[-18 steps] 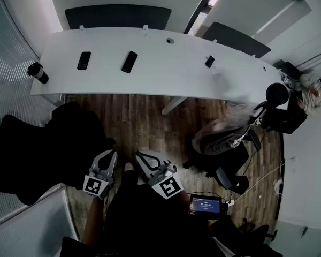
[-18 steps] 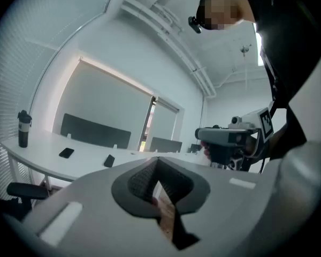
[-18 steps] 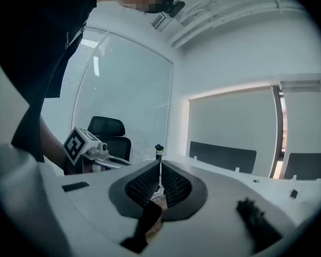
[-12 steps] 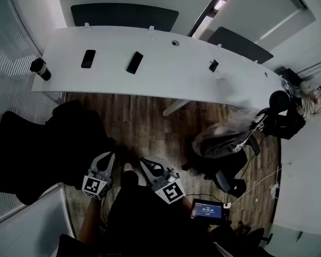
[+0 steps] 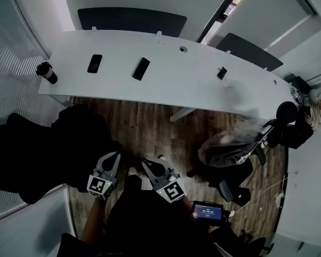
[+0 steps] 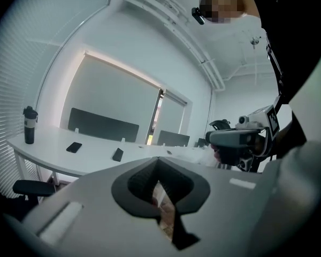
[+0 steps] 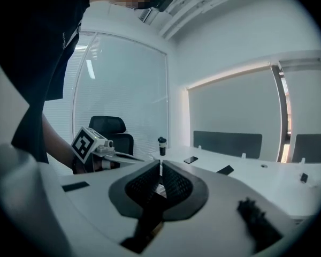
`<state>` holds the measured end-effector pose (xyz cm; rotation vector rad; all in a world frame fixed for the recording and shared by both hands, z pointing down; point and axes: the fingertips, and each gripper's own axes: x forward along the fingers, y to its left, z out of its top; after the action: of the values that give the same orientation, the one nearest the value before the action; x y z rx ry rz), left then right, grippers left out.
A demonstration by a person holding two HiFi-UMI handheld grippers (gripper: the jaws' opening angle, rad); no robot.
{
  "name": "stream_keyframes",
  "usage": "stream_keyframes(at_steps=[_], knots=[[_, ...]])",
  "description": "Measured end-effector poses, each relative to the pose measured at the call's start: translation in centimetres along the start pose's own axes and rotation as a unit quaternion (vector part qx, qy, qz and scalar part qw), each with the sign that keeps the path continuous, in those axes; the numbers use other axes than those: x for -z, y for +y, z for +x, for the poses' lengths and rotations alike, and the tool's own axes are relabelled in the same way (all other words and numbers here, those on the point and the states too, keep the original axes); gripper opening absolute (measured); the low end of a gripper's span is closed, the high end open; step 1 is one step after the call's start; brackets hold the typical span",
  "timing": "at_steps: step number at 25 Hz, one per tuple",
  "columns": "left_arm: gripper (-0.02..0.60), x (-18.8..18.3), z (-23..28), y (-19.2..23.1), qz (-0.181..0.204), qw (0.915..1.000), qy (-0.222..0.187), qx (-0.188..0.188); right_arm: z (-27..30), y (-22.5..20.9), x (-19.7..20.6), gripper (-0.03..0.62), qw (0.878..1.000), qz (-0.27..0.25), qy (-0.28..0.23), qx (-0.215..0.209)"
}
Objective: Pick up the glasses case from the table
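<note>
Both grippers are held low and close to the person's body, side by side. The left gripper (image 5: 113, 156) has its jaws closed together with nothing between them, and the right gripper (image 5: 146, 164) is likewise shut and empty.

A stretch of brown wooden floor (image 5: 144, 127) lies ahead of them. It is flanked by a black office chair (image 5: 37, 154) on the left and a second chair (image 5: 227, 149), draped with a grey garment, on the right. A small lit screen (image 5: 207, 212) sits low down just right of the right gripper.

Beyond the floor runs a long, curved white worktop (image 5: 166, 84), well apart from both grippers. The glasses case (image 5: 141, 68), a dark matte oblong, lies flat near the middle of its left half. There is one phone (image 5: 94, 63) to the left of the case and one dark flask (image 5: 46, 72) standing at the far left end. One small dark thing (image 5: 222, 73), too small to identify, is off to the right. A round cable hole (image 5: 183, 49) sits near the back edge.

Two dark divider panels (image 5: 131, 20) (image 5: 249, 48) stand behind the worktop. The walls are white, with pale blinds (image 5: 10, 74) on the left side.
</note>
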<state>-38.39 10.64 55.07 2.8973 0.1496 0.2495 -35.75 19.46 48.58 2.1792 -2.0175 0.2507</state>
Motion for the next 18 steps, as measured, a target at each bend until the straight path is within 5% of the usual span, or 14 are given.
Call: stream_keyframes(at_steps=[9, 18], knots=[[0.003, -0.7, 5.7, -3.3, 0.018, 0.9995, 0.021, 0.011, -2.4, -7.7, 0.5, 0.008, 1.000, 0.003, -0.006, 0.013], [0.003, -2.1, 11.6, -7.4, 0.021, 0.9993, 0.030, 0.000, -5.3, -13.5, 1.5, 0.008, 1.000, 0.009, -0.013, -0.018]])
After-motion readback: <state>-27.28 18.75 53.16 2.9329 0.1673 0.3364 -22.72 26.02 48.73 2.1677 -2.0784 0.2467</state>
